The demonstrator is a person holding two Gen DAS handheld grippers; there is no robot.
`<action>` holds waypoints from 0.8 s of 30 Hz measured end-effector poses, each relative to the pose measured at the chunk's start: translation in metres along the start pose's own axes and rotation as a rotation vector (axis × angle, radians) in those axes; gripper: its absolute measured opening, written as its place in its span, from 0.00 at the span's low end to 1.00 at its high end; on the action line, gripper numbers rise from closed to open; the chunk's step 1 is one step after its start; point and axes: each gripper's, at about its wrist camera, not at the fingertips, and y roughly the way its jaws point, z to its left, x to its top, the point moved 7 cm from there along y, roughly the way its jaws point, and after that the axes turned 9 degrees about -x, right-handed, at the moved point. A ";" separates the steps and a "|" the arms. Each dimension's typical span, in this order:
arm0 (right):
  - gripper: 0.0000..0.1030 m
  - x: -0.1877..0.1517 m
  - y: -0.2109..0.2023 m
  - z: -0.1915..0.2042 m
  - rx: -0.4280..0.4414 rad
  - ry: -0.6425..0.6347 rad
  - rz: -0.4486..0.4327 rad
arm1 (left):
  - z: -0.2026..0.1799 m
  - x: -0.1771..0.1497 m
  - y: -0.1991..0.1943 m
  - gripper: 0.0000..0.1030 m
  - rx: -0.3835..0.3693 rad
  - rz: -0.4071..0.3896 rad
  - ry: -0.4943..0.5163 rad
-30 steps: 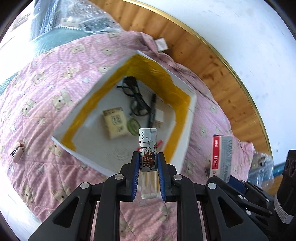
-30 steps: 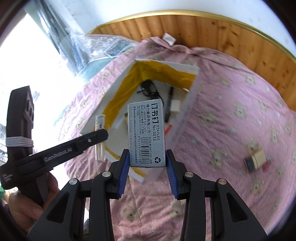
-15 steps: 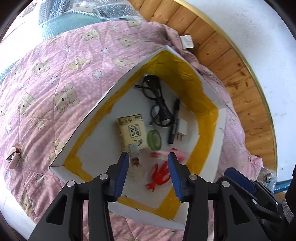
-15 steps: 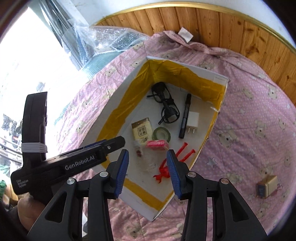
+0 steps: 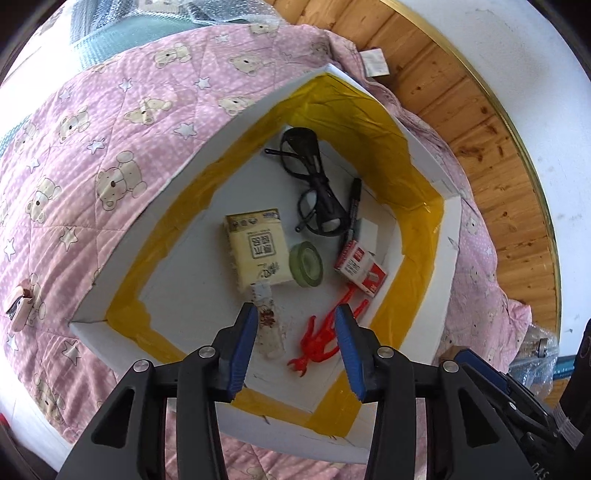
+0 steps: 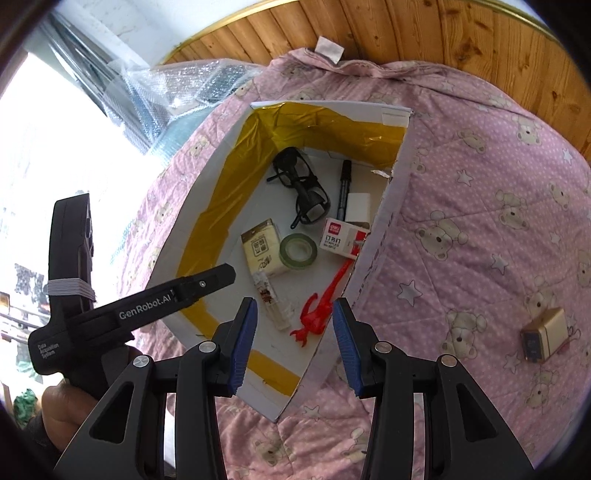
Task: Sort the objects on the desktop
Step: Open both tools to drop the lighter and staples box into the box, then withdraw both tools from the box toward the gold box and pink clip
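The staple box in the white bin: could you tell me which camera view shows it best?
The right wrist view: the staple box shows its printed top face square-on beside the green tape roll. In the left wrist view the box appears tilted, its lettering harder to read.

A pink quilt (image 6: 480, 192) printed with teddy bears and white stars covers the whole work surface, its stitched diamonds catching daylight. Beyond the quilt's far edge runs honey-coloured wood panelling (image 6: 388, 33) with dark knots, capped by a thin gold trim strip (image 5: 517, 122), and above the trim rises a plain white wall (image 5: 498, 33). A white sewn-in label (image 6: 330, 48) sticks up from the quilt's far hem against the panelling. Left of the quilt, crumpled bubble wrap (image 6: 192, 85) lies heaped beside a bright window (image 6: 55, 147), where the glare washes out the view outdoors.
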 end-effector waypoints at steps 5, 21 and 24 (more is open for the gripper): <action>0.44 -0.002 -0.006 0.006 0.005 -0.012 -0.007 | -0.012 -0.006 -0.002 0.44 -0.001 0.005 0.029; 0.44 -0.019 -0.034 0.022 -0.008 -0.037 -0.045 | -0.025 -0.021 -0.033 0.44 -0.035 -0.036 0.066; 0.44 -0.023 -0.042 0.024 -0.010 -0.037 -0.057 | -0.030 -0.024 -0.038 0.44 -0.042 -0.046 0.075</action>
